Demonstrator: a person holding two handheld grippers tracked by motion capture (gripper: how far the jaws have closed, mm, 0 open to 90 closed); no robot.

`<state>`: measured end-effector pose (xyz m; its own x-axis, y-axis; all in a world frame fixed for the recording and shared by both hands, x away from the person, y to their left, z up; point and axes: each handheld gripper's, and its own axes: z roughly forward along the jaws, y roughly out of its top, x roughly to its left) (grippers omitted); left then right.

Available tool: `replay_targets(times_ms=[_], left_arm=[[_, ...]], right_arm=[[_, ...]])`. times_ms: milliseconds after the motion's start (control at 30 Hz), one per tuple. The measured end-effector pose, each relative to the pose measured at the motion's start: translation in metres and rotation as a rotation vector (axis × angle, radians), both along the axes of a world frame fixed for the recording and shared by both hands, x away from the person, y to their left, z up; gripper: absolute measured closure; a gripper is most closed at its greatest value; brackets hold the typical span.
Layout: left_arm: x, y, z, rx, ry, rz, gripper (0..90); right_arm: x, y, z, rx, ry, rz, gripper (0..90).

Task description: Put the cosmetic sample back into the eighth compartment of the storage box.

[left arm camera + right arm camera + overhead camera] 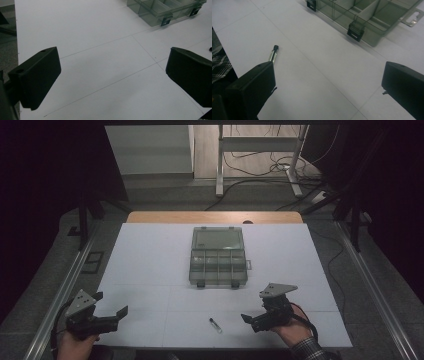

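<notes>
A clear plastic compartment box stands open in the middle of the white table, its lid laid back on the far side. A small tube with a dark cap lies near the front edge. My left gripper hovers at the front left, open and holding nothing. My right gripper is open just right of the tube. In the right gripper view the tube lies just beyond the left jaw, with the box ahead. In the left gripper view the box is far ahead to the right.
The white board covers a wooden table whose far edge shows. Metal rails run along both sides. Beyond stand a desk frame and floor cables.
</notes>
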<state>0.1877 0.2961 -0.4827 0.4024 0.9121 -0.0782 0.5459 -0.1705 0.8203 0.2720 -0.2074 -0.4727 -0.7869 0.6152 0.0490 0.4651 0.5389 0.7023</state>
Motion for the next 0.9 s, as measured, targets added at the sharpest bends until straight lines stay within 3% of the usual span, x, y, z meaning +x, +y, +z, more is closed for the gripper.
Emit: replay_targets(times_ms=[367, 667, 900], left_arm=[[0.000, 0.000, 0.000, -0.003, 0.000, -0.002, 0.6], [0.000, 0.000, 0.000, -0.001, 0.000, -0.004, 0.7], [0.000, 0.001, 0.000, -0.004, -0.001, -0.006, 0.7]], right_arm=[[0.003, 0.015, -0.004, -0.010, 0.010, 0.017, 0.0], [0.006, 0.030, -0.007, -0.054, 0.048, 0.042, 0.0], [0.007, 0.040, -0.007, -0.065, 0.051, 0.031, 0.0]])
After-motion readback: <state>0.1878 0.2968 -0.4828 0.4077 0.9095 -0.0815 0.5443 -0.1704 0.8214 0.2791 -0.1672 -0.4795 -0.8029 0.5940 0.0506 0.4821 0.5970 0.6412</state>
